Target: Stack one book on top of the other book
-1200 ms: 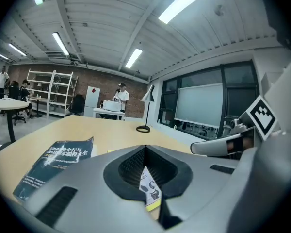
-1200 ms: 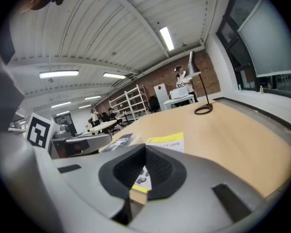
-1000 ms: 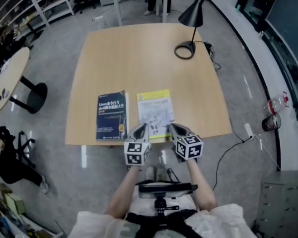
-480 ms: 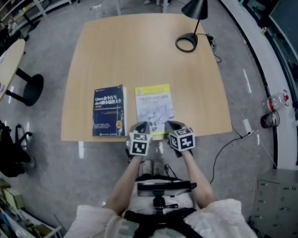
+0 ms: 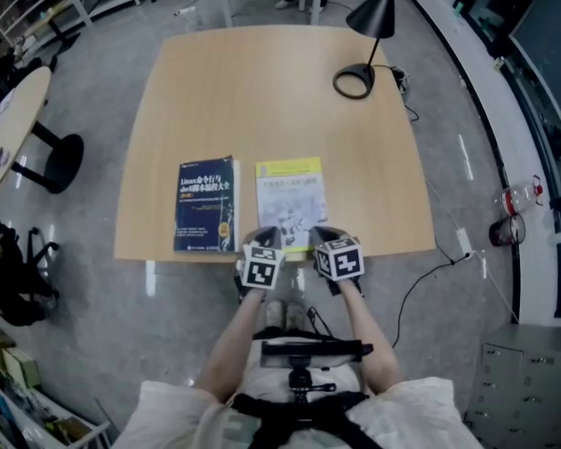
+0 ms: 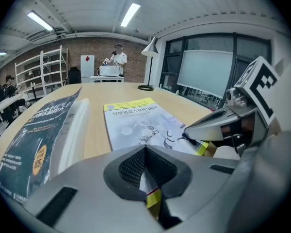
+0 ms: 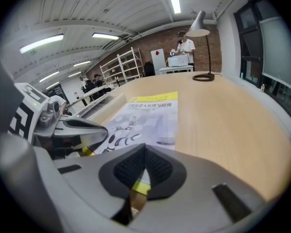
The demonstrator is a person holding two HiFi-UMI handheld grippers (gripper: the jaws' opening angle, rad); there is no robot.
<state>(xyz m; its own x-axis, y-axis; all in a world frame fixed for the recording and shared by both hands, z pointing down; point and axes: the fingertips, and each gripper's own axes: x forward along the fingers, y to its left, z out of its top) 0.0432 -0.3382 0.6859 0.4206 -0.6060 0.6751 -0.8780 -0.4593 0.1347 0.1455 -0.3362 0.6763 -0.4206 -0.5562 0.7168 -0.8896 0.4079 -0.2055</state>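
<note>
Left gripper [image 5: 268, 238] and right gripper [image 5: 322, 238], jaws pressed together and empty, have been lowered to the near edge of the yellow-banded book [image 5: 290, 195]. Blue book [image 5: 206, 204] lies just beside it; the 2 are not yet stacked.

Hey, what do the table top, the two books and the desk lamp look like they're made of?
Table top: pale wood or wood-look laminate, with an even tan colour and a matte surface.
Blue book and yellow-and-white book: paper with printed covers, seemingly slightly glossy. A white page block shows along the blue one's edge.
Lamp: probably black painted metal, smooth.
</note>
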